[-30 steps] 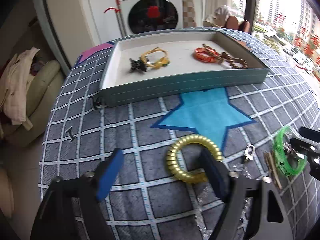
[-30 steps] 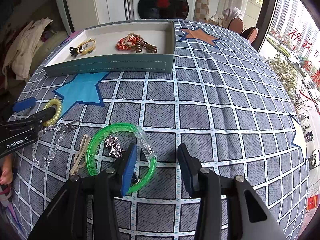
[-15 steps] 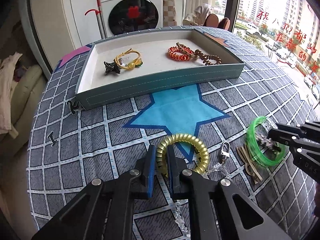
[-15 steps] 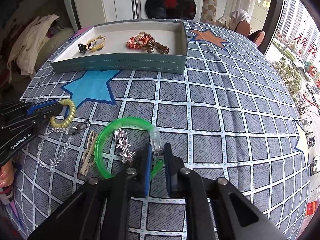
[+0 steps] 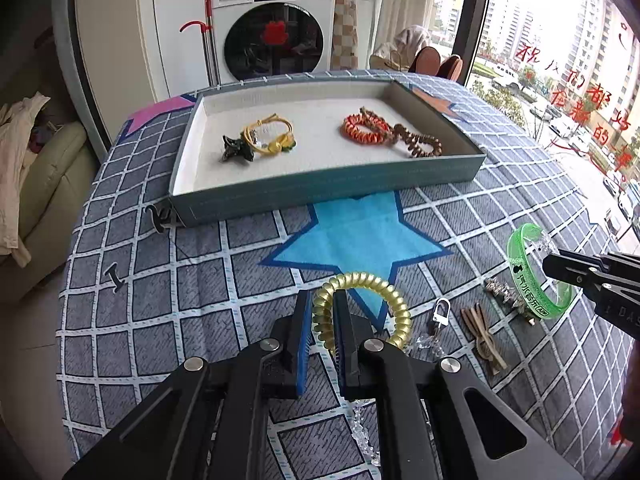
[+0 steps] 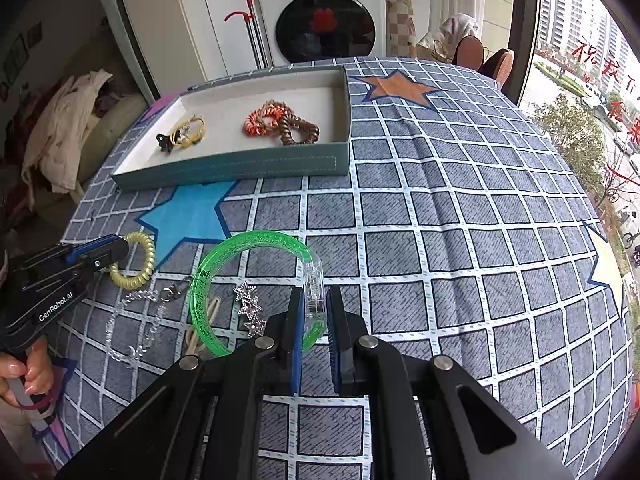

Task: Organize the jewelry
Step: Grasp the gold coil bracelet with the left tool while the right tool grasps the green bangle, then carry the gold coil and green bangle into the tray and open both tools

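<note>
My left gripper (image 5: 322, 300) is shut on a gold spiral hair tie (image 5: 394, 308), lifted a little above the checked cloth; both also show in the right wrist view, the gripper (image 6: 100, 256) and the tie (image 6: 140, 264). My right gripper (image 6: 314, 300) is shut on a green translucent bangle (image 6: 224, 252) at its clear clasp, and it shows in the left wrist view (image 5: 524, 276) raised off the cloth. A teal tray (image 5: 320, 192) with a white floor stands further back, holding a yellow bracelet (image 5: 272, 136), an orange spiral tie (image 5: 360, 128) and a brown one (image 5: 420, 144).
On the cloth lie a clear bead chain with a clasp (image 6: 140, 312), beige elastic bands (image 5: 480, 332) and a silver star clip (image 6: 250, 308). Small black clips (image 5: 158, 216) lie left of the tray. A washing machine (image 5: 272, 36) and a sofa (image 5: 44, 184) stand beyond the table.
Both grippers closed from open: the left on the gold tie, the right on the green bangle. Both items have since lifted off the cloth.
</note>
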A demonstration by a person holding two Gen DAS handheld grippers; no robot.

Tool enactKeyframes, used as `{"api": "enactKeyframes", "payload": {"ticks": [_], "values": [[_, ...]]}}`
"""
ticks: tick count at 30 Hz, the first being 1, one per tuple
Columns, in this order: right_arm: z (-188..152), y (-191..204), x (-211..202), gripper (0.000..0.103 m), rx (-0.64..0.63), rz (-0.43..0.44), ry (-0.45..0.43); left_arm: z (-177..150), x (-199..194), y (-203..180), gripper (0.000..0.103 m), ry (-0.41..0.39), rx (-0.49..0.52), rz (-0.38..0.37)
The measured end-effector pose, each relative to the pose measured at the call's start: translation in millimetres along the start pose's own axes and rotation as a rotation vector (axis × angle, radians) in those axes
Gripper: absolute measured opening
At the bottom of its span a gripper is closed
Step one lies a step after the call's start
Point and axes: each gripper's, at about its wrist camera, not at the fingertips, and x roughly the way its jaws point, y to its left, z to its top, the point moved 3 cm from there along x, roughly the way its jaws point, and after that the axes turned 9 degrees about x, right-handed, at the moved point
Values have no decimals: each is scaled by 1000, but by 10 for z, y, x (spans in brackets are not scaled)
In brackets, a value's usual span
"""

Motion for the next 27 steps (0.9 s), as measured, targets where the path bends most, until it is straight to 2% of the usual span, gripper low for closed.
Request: {"api": "enactKeyframes", "payload": {"ticks": [17,27], "values": [[219,159,-158,12,-1,69,-36,257,-281,62,31,-90,5,-2],[558,272,-94,12,-1,90,-57,522,-262,251,31,-128,-29,24]]}}
